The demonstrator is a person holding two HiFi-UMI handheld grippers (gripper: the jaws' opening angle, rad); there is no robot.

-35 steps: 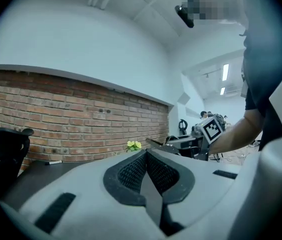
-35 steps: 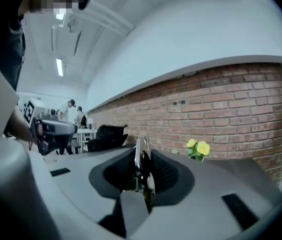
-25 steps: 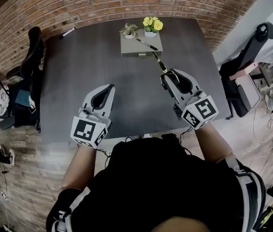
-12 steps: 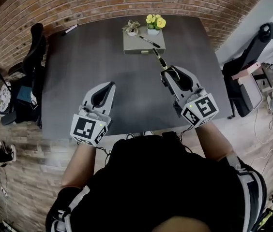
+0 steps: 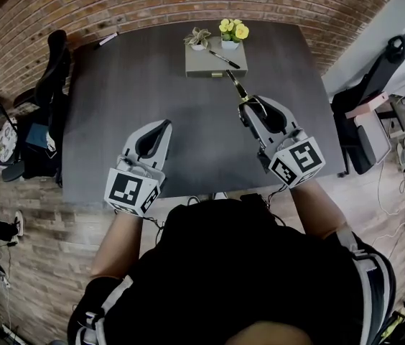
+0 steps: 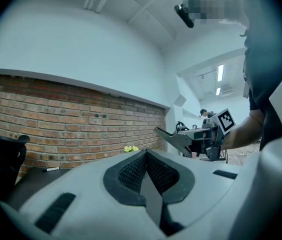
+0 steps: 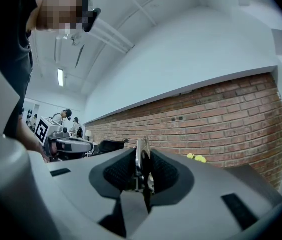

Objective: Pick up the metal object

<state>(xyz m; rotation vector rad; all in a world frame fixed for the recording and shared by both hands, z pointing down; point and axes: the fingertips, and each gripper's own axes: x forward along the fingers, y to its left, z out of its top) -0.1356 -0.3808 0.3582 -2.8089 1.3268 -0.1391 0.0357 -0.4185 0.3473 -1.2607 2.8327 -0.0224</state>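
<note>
The right gripper [image 5: 245, 108] has its jaws drawn in narrow and clamped on the slim, silver-coloured metal object [image 5: 234, 87]. In the right gripper view the object [image 7: 142, 160] stands on edge as a thin bright strip squeezed between the two dark ribbed pads [image 7: 163, 173], one pad against each flat side. Its upper end rises a little past the jaw tips. From the head view, the object runs straight out ahead of the jaws as a long thin bar. Its rear part, which carries a pale loop, sits back inside the hollow between the jaws.

Ahead of the right jaws, just beyond the object's far tip, sits a low grey rectangular box [image 5: 213, 65] on the dark matte tabletop [image 5: 116, 106]. Whether the tip touches the box cannot be told. On the box lid lie a black pen [image 5: 225, 60], a small pot of yellow flowers [image 5: 232, 32] and a small spiky green plant [image 5: 198, 39].

The left gripper [image 5: 164, 125] is held to the left of the right one, well apart from it and from the metal object. Its jaws are brought together, the ribbed pads [image 6: 131, 171] meeting at the tips with nothing between them. Beyond its jaws in its own view stands a red brick wall [image 6: 56, 114].
</note>
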